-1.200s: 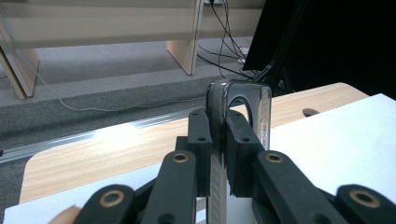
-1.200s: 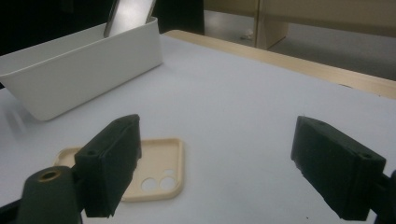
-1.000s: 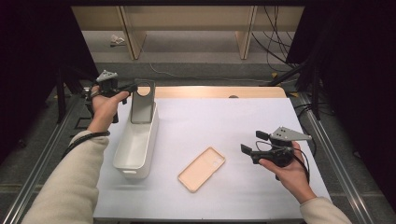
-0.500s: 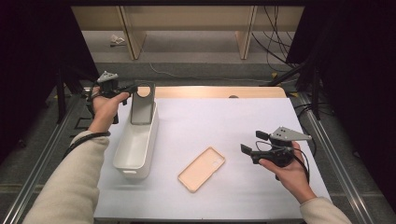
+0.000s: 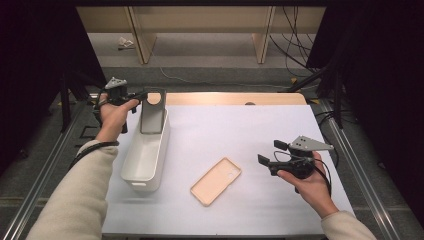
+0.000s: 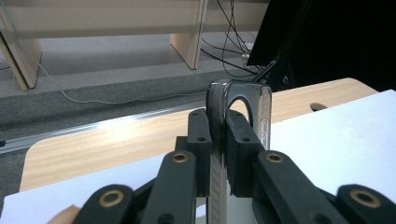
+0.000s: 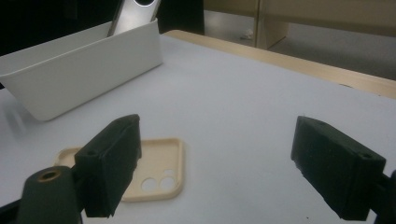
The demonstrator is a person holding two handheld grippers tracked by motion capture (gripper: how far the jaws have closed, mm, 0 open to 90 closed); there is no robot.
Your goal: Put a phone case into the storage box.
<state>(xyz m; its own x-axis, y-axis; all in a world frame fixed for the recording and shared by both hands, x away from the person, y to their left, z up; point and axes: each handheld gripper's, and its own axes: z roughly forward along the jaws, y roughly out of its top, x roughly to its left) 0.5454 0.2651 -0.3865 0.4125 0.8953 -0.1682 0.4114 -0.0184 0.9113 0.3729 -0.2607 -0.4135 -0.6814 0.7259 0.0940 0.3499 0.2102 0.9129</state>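
Note:
A grey phone case [image 5: 152, 116] with a round hole near its top stands upright over the far end of a white bin [image 5: 145, 159]. My left gripper [image 5: 144, 95] is shut on its upper edge; in the left gripper view the jaws of this gripper [image 6: 215, 135] pinch the glossy case [image 6: 240, 100] edge-on. A beige phone case [image 5: 216, 181] lies open side up on the white mat. To its right my right gripper [image 5: 270, 152] hovers open with nothing between its jaws. In the right gripper view the beige case [image 7: 149, 172] lies past the left jaw of the right gripper [image 7: 224, 168].
The white mat [image 5: 240, 130] covers a wooden table [image 5: 235, 98] with metal rails along both sides. The bin [image 7: 84, 70] lies lengthwise at the mat's left, with the grey case [image 7: 133, 14] rising behind it. Shelving legs and cables stand on the floor beyond.

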